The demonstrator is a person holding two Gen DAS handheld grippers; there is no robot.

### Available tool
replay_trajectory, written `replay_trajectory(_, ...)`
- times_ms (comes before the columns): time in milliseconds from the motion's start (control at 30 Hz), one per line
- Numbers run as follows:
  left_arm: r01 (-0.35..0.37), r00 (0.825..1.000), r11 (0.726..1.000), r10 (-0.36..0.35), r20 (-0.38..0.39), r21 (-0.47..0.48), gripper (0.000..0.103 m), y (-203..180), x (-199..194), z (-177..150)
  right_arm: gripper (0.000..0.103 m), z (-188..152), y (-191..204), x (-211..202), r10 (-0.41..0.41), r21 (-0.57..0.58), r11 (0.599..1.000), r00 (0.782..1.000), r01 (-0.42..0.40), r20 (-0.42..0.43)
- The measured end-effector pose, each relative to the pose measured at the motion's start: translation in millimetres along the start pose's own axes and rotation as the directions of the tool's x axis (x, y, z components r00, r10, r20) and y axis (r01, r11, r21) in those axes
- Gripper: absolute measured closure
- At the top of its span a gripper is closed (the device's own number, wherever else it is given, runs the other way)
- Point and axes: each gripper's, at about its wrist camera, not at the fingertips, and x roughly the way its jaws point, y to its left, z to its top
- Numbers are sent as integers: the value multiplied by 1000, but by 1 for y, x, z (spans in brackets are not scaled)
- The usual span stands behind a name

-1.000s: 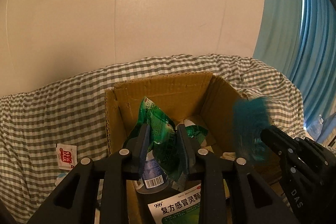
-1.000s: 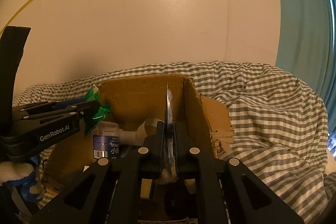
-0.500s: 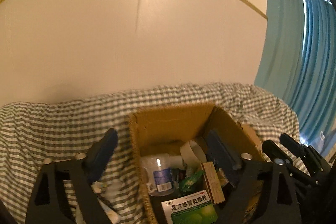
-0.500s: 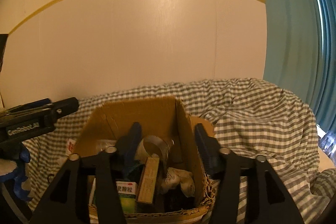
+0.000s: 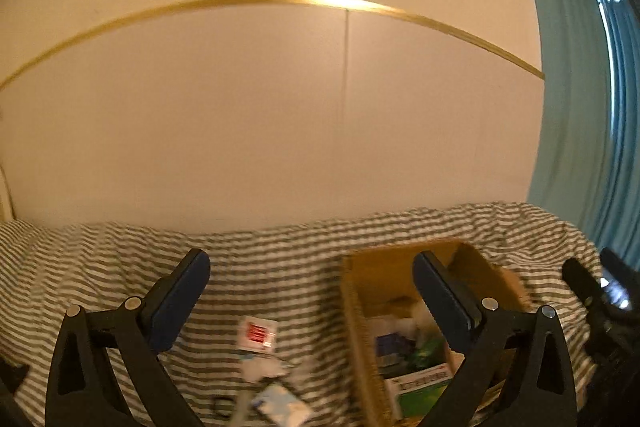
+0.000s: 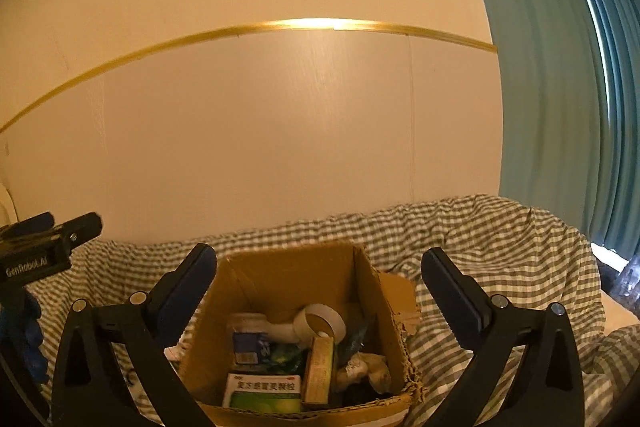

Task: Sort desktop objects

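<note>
Risk, loose items: small things lie on the checked cloth left of the cardboard box, among them a white sachet with a red label and some blurred packets below it. They are thin and flat, so I judge a grab could pinch the cloth with them and drag it.
Risk, box: the box is already crowded with a small bottle, a roll of tape, a green medicine pack and a slim carton. Another item dropped from high up might bounce off the pile or land on the rim.
Risk, collision: the two tools work close together, so a quick reach by one could knock the other.
Left gripper: jaws wide, nothing between them; it points slightly downward over the cloth left of the box, with the sachet ahead and below.
Right gripper: jaws opening to full width, nothing between them; it points slightly downward, centred over the box.
Task's things: most sit inside the box; the remainder lie on the cloth to its left.
</note>
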Motion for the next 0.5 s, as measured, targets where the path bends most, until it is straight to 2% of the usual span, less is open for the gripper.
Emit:
replay_trajectory(300,-64,995,997,67,69,-49,0,46,-34,0,0,7,35,-29,57,-55,997,991,-51,119)
replay_trajectory(433,-105,993,994,107,51,-35,0,61,-42,-3,0,6,50,-33,115,-52,993,982,-108,147)
replay_trajectory(500,-109,994,994,109,19,-30,0,68,-44,-6,0,5,58,-32,133,-53,991,981,-127,140)
